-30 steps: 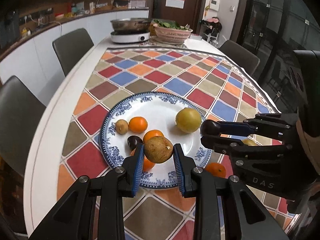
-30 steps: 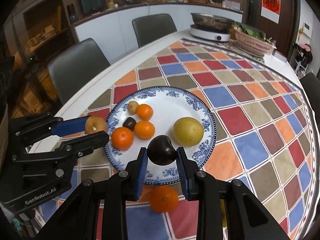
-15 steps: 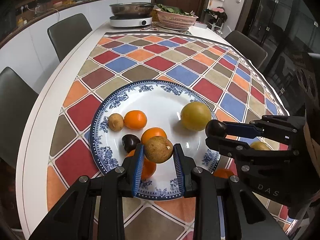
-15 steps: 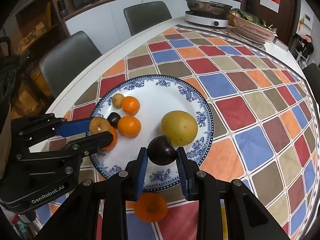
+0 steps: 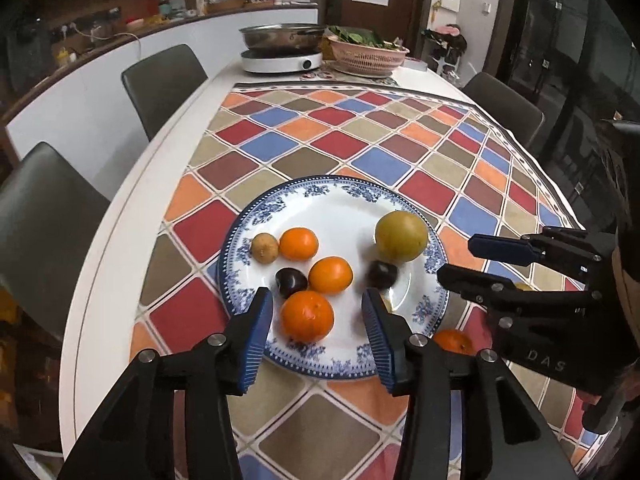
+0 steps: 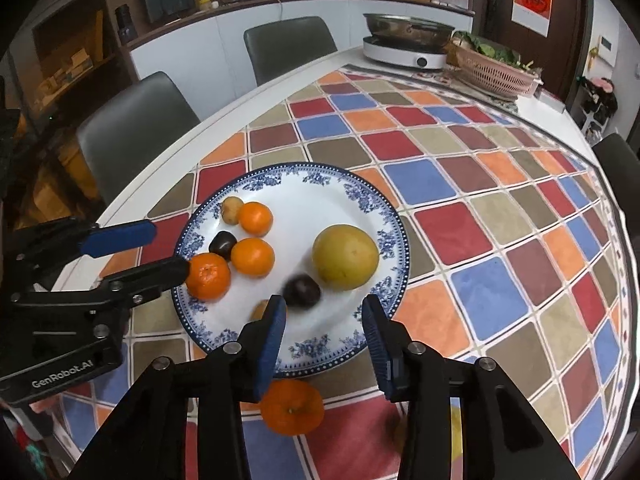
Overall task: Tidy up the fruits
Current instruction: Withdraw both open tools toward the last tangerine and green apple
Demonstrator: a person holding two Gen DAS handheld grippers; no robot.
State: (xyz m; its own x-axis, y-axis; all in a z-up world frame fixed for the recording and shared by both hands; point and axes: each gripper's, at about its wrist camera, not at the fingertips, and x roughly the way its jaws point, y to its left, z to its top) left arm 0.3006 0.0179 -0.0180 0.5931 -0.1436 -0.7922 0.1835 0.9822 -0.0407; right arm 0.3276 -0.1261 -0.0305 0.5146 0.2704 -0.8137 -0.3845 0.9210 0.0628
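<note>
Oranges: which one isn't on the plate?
The orange on the tablecloth, just off the plate's near rim by the right gripper. The other three sit on the plate.

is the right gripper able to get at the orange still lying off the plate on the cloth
Probably yes. The orange lies on the tablecloth just under the right gripper, whose jaws are open and empty. Nothing covers it; the plate rim sits just beyond.
</note>
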